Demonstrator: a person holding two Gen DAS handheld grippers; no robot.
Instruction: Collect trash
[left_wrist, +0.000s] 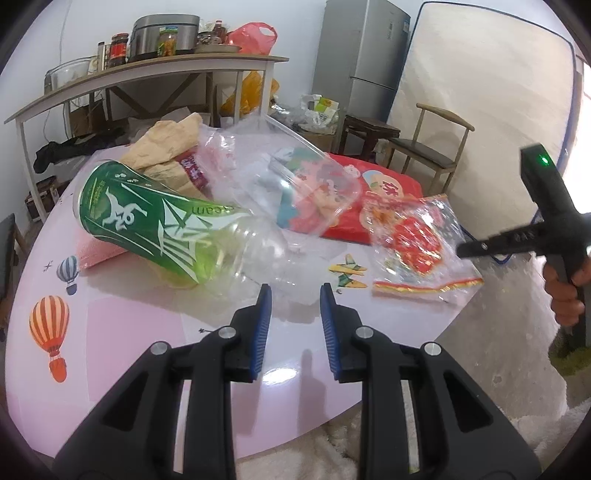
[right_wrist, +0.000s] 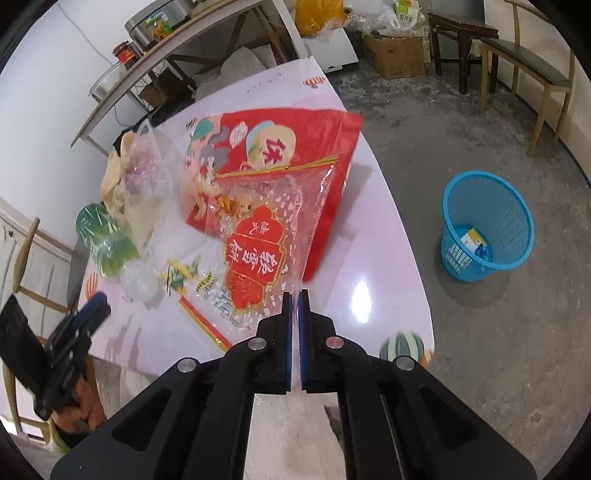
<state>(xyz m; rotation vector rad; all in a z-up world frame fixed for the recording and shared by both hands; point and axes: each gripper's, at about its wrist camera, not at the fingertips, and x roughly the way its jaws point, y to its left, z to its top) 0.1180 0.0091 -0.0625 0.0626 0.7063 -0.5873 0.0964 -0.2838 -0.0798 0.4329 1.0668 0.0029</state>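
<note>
A plastic bottle (left_wrist: 162, 225) with a green label lies on its side on the pink table (left_wrist: 129, 332), its clear neck pointing at me. My left gripper (left_wrist: 295, 291) stands narrowly apart with that clear neck between the pads, which seem to press on it. In the right wrist view the left gripper (right_wrist: 98, 304) shows blurred beside the bottle (right_wrist: 110, 240). A clear snack bag (right_wrist: 255, 258) with a red label lies in front of the right gripper (right_wrist: 295, 295), which is shut on the bag's near edge. In the left wrist view the right gripper (left_wrist: 461, 252) meets this bag (left_wrist: 417, 243) from the right.
A large red bag (right_wrist: 295, 147), a clear plastic cup (left_wrist: 306, 184) and crumpled brown paper (left_wrist: 170, 147) lie further back on the table. A blue basket (right_wrist: 487, 225) stands on the floor to the right. Wooden chairs (left_wrist: 432, 147), a fridge and a loaded side table stand behind.
</note>
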